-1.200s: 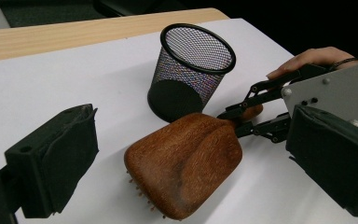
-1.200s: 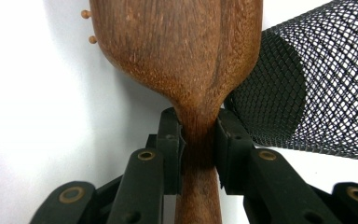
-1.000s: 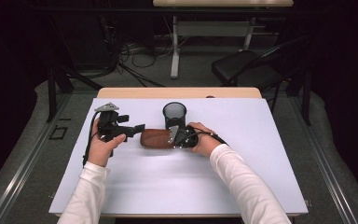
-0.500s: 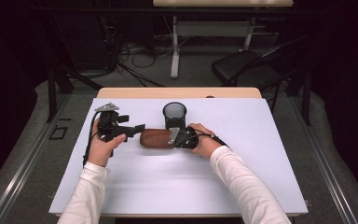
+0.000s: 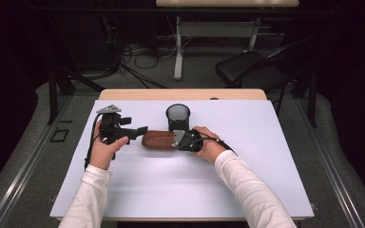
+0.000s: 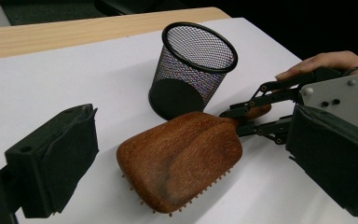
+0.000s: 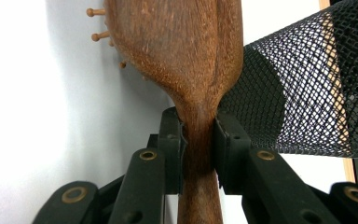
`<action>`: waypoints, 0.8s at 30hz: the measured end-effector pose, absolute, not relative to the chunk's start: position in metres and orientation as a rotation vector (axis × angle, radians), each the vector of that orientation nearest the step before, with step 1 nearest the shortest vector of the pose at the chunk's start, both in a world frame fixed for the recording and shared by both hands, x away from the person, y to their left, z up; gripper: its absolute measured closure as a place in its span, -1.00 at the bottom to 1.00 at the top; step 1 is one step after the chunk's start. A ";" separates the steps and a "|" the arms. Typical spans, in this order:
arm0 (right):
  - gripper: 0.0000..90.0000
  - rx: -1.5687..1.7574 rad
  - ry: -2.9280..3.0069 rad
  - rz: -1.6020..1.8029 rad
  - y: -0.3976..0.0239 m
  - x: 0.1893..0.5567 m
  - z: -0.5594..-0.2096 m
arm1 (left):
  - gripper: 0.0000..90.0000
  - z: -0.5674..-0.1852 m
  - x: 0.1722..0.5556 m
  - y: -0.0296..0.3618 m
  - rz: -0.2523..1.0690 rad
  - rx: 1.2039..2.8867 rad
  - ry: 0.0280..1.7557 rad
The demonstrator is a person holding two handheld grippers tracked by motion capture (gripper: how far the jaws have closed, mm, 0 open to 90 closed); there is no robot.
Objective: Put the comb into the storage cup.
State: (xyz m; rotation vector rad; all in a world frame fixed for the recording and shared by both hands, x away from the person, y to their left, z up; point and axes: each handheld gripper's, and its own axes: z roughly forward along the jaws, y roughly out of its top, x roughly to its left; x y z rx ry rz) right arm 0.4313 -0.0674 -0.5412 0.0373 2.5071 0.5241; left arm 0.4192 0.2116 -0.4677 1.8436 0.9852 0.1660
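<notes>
I note bare white table [image 5: 247, 185] toward me. My right gripper [image 7: 199, 140] clamps the wooden hairbrush [image 5: 158, 140] handle beside the mesh cup [image 5: 177, 116]; left gripper [image 5: 140, 130] spread wide, grasping nothing.

dark room, grey floor [image 5: 38, 156], black chair [image 5: 252, 71] and cables [image 5: 128, 61] behind the table [image 5: 180, 94].

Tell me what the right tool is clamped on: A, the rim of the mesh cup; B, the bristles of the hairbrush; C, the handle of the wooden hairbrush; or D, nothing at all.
C: in the right gripper view the right tool has both jaws pressed against the narrow handle of the wooden hairbrush, while the mesh cup stands apart beside it.
</notes>
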 end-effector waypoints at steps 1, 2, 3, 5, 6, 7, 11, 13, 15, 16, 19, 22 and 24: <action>0.67 0.033 2.503 0.529 -0.067 0.431 -0.541 | -0.95 -0.468 0.419 0.212 0.166 1.843 0.986; 0.67 0.031 2.495 0.541 -0.067 0.431 -0.542 | -0.95 -0.468 0.419 0.212 0.167 1.843 0.986; 0.68 0.028 2.490 0.536 -0.067 0.430 -0.542 | -0.95 -0.468 0.419 0.212 0.166 1.843 0.986; 0.68 0.018 2.483 0.541 -0.067 0.430 -0.541 | -0.95 -0.468 0.419 0.212 0.167 1.842 0.987; 0.68 0.023 2.481 0.546 -0.067 0.430 -0.541 | -0.95 -0.468 0.419 0.212 0.166 1.841 0.988; 0.68 0.019 2.480 0.546 -0.067 0.430 -0.541 | -0.95 -0.468 0.419 0.212 0.167 1.841 0.988; 0.69 0.024 2.470 0.560 -0.067 0.428 -0.538 | -0.95 -0.468 0.419 0.212 0.168 1.840 0.988; 0.69 0.032 2.461 0.586 -0.066 0.427 -0.538 | -0.95 -0.468 0.419 0.212 0.167 1.839 0.987; 0.70 0.033 2.459 0.593 -0.066 0.426 -0.538 | -0.95 -0.468 0.419 0.212 0.167 1.838 0.989; 0.70 0.023 2.459 0.589 -0.066 0.425 -0.537 | -0.95 -0.468 0.419 0.212 0.167 1.837 0.989; 0.70 0.025 2.454 0.597 -0.065 0.424 -0.537 | -0.95 -0.467 0.419 0.212 0.168 1.837 0.989; 0.71 0.023 2.446 0.617 -0.064 0.422 -0.535 | -0.95 -0.467 0.419 0.213 0.167 1.835 0.990; 0.72 0.033 2.439 0.633 -0.064 0.422 -0.533 | -0.95 -0.468 0.419 0.213 0.168 1.835 0.992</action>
